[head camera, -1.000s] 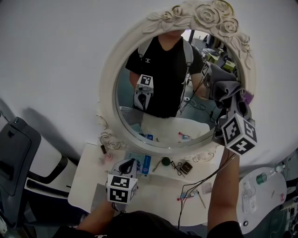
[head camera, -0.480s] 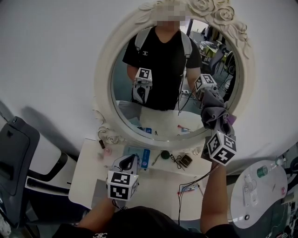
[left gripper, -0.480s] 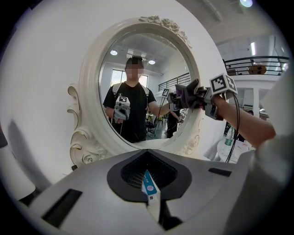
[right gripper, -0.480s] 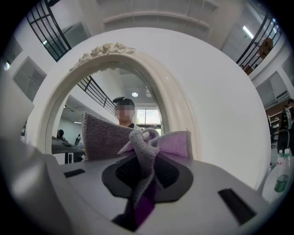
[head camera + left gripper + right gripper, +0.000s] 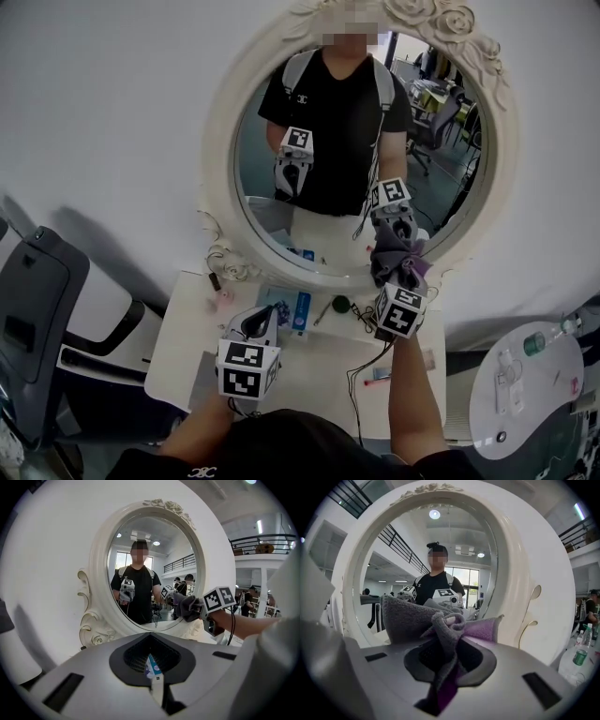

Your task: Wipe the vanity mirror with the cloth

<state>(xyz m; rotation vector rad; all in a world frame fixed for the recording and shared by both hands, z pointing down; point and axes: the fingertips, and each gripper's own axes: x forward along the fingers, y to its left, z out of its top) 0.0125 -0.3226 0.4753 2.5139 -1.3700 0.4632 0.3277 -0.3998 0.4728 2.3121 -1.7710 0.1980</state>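
An oval vanity mirror [image 5: 328, 141] in a white carved frame stands on a white table against the wall; it also fills the left gripper view as the mirror [image 5: 150, 564] and the right gripper view as the mirror [image 5: 417, 550]. My right gripper [image 5: 397, 278] is shut on a bunched grey and purple cloth [image 5: 394, 258], which is pressed to the glass at its lower right edge. The cloth [image 5: 440, 625] bulges out of the jaws close up. My left gripper [image 5: 258, 325] hovers low over the table, shut with nothing held, left of the cloth [image 5: 185, 606].
The white vanity table [image 5: 183, 370] carries a blue and white box [image 5: 298, 309], small items and cables. A dark chair [image 5: 37, 319] stands at the left. A round white table [image 5: 525, 384] with a bottle is at the right.
The right gripper has carried the cloth down and leftward over the glass, from the upper right rim to the lower right edge. The left gripper has barely moved.
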